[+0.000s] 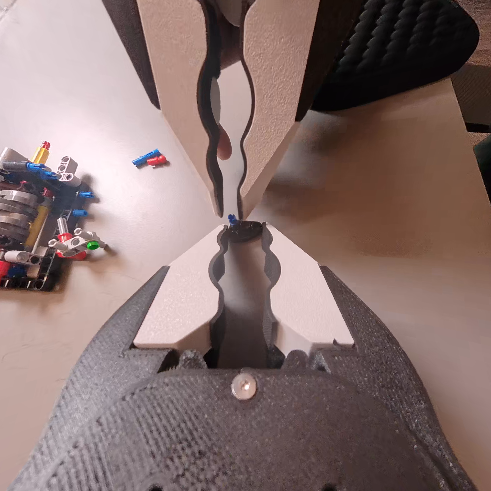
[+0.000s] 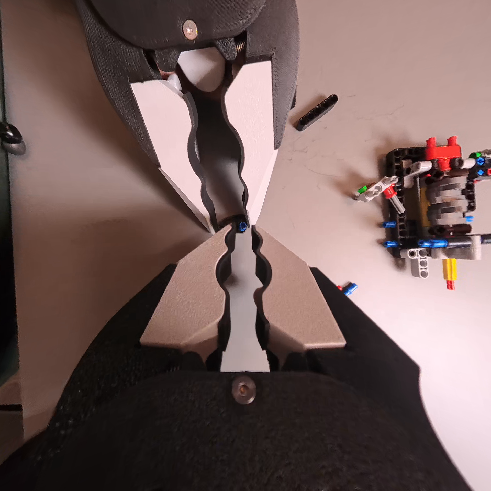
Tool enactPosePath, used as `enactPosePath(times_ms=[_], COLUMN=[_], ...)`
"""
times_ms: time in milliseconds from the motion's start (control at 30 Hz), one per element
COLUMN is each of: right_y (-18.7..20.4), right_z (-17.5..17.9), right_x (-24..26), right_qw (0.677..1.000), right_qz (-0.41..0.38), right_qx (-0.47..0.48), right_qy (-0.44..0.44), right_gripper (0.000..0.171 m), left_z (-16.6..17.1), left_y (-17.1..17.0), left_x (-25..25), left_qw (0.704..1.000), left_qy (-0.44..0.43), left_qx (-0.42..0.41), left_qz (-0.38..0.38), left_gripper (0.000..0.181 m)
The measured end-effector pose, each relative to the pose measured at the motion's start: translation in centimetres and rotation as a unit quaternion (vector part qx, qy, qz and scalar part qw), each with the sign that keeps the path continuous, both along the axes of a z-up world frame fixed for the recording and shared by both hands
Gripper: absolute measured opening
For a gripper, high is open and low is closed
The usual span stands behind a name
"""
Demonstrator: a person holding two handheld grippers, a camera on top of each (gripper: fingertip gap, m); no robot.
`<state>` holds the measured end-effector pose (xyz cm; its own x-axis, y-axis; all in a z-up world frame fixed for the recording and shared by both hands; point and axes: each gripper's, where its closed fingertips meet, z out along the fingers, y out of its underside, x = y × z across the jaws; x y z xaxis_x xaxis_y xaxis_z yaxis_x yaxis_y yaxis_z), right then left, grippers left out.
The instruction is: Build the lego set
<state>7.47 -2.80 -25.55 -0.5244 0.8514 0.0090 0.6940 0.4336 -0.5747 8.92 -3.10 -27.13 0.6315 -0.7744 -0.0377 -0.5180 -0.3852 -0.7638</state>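
Left gripper [image 1: 243, 225]: jaws clamped on small black rounded plastic lego piece [image 1: 245, 230] carrying short blue plastic pin [image 1: 231, 220]. Right gripper [image 2: 244, 228]: jaws parted, tips beside the pin. Half-built multicoloured lego assembly [image 2: 438, 202]: on beige table [image 2: 345, 372], well apart.

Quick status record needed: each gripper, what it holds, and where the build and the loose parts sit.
left gripper: shut on small black rounded lego piece
blue pin: stuck in that piece, pointing at the right gripper
right gripper: jaws slightly apart, tips at the pin, grip unclear
multicoloured lego assembly on black frame: on beige table, untouched
loose: black holed beam; blue and red pins
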Motion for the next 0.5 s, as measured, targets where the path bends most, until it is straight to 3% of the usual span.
enactPosePath(times_ms=[500], right_y=[-0.19], right_z=[-0.49], right_x=[0.06], right_qw=[0.993], right_qz=[0.044], right_qx=[0.061], right_qy=[-0.096], right_gripper=[0.002], left_z=[0.01], left_y=[-0.09], left_x=[0.05], left_qw=[1.0], left_qy=[0.001], left_qx=[0.002], left_qz=[-0.007], left_gripper=[0.023])
